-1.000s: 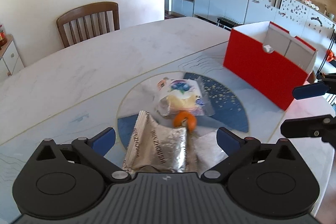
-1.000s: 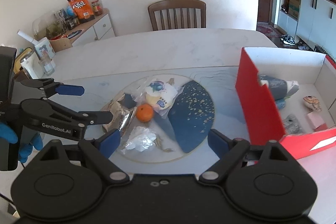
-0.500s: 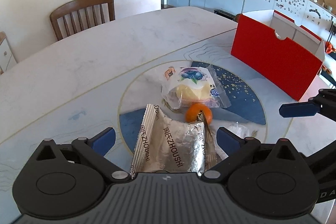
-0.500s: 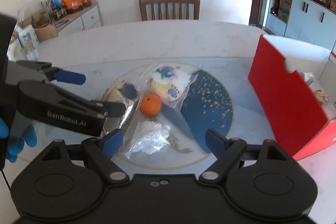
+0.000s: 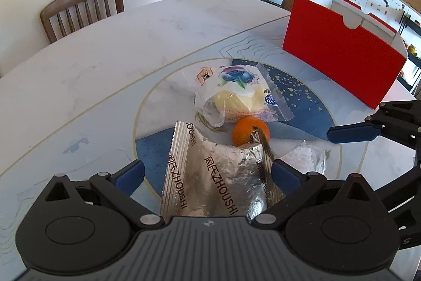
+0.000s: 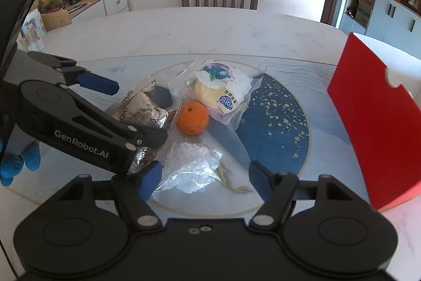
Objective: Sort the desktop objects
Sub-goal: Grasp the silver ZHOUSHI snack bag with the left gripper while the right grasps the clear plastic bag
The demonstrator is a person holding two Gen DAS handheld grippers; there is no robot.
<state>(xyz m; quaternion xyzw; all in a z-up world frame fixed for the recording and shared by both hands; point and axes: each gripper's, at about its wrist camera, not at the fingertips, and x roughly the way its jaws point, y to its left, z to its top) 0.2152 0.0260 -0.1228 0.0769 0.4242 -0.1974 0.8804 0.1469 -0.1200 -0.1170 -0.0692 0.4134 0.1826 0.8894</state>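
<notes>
Now your left claw (image 5: 208, 173) has closed in to straddle the foil packet (image 5: 215, 175), spread wide; your right claw (image 6: 205, 175), equally wide, has neared the clear bag (image 6: 189, 170).

Red box (image 6: 373, 128) cut off by right edge in right wrist view; its inside not visible. Silver foil packet (image 5: 213, 175): near end hidden under the left gripper (image 5: 208, 174) body; in right wrist view partly covered by that gripper's finger. Clear bag (image 5: 302, 157) partly behind a fingertip. Small print on blueberry bread wrapper (image 6: 221, 94) unreadable.
</notes>
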